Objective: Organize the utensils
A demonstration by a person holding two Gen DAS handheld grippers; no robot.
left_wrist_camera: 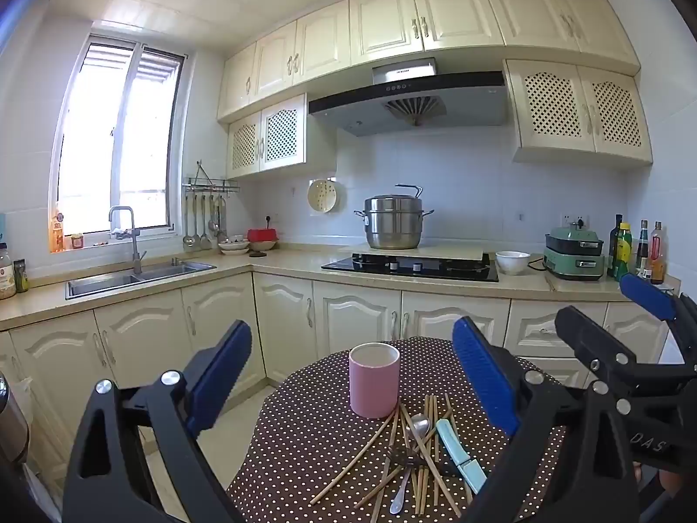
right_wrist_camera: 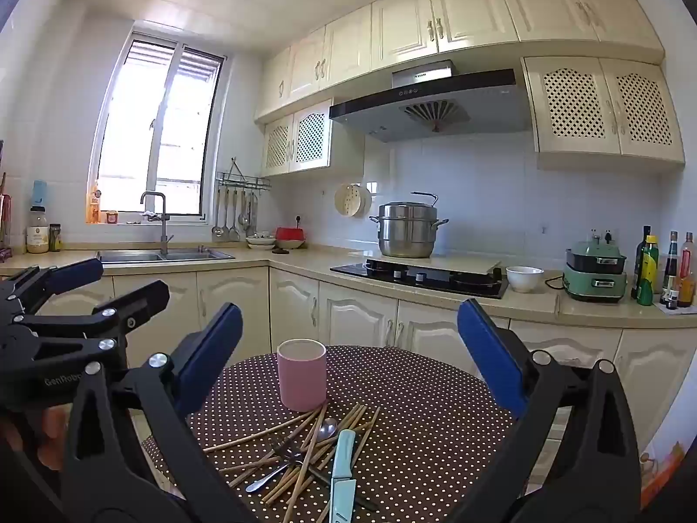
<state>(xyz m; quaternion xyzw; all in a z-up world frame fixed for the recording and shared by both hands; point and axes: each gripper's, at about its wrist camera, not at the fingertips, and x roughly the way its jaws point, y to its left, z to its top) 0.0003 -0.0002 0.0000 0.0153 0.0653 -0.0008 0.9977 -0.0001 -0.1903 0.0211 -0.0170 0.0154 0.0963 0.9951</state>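
Observation:
A pink cup (left_wrist_camera: 373, 380) stands upright and empty on a round table with a brown polka-dot cloth (left_wrist_camera: 305, 436). In front of it lies a pile of wooden chopsticks (left_wrist_camera: 418, 449), a metal spoon (left_wrist_camera: 411, 444), a dark fork (left_wrist_camera: 400, 457) and a light-blue knife (left_wrist_camera: 459, 453). My left gripper (left_wrist_camera: 353, 375) is open and empty, held above the table before the pile. The right wrist view shows the cup (right_wrist_camera: 302, 374), chopsticks (right_wrist_camera: 305, 457), spoon (right_wrist_camera: 300, 453) and knife (right_wrist_camera: 341, 470). My right gripper (right_wrist_camera: 348, 353) is open and empty above the table. Each gripper shows at the other view's edge.
Behind the table runs an L-shaped counter (left_wrist_camera: 283, 261) with cream cabinets, a sink (left_wrist_camera: 130, 276) at left, a black hob (left_wrist_camera: 409, 266) with a steel pot (left_wrist_camera: 394, 222), a white bowl (left_wrist_camera: 512, 261), a green cooker (left_wrist_camera: 574, 253) and bottles (left_wrist_camera: 636, 253) at right.

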